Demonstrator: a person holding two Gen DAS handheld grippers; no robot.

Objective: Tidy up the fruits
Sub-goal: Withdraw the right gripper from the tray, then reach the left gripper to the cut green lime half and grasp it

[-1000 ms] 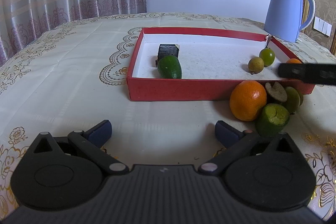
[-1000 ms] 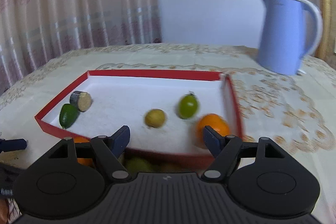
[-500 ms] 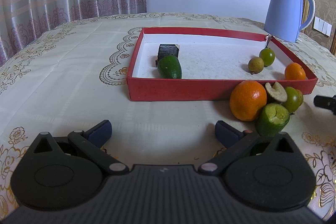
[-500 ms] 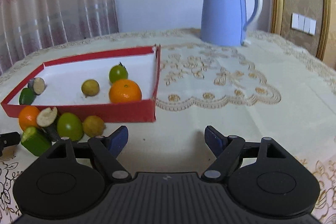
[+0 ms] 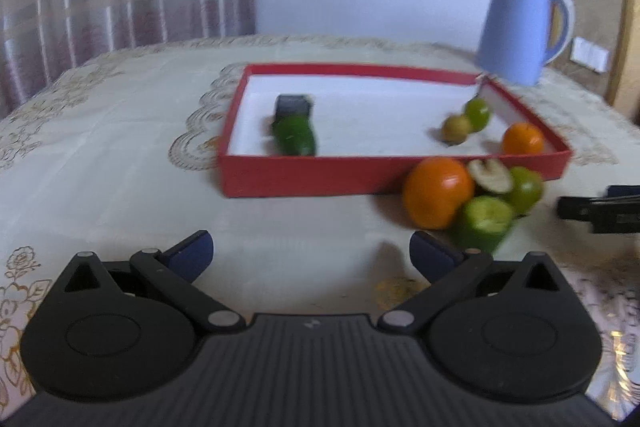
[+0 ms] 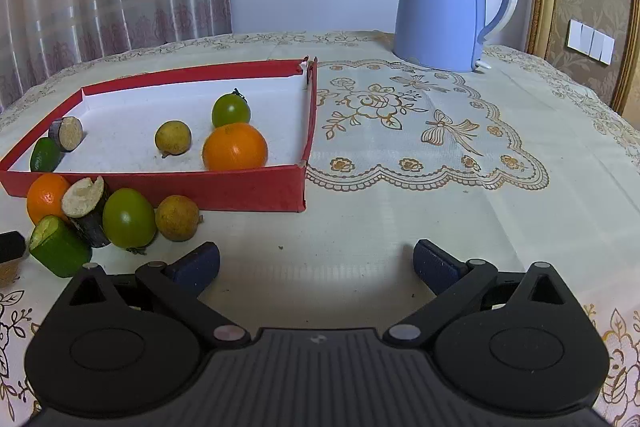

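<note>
Both tongs stand wide and hold nothing: the left gripper steady, the right gripper with jaws opening, over bare tablecloth. An orange lies in the red tray's near right corner; loose fruits crowd its front wall. The left view is blurred, its far-right dark object cut off

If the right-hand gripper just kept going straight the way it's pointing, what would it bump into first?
Probably just the bare tablecloth. The right gripper tilts downward with nothing between its opening jaws. The red tray and the loose fruit sit off to its left, and the blue kettle stands far beyond; depth is hard to judge.
</note>
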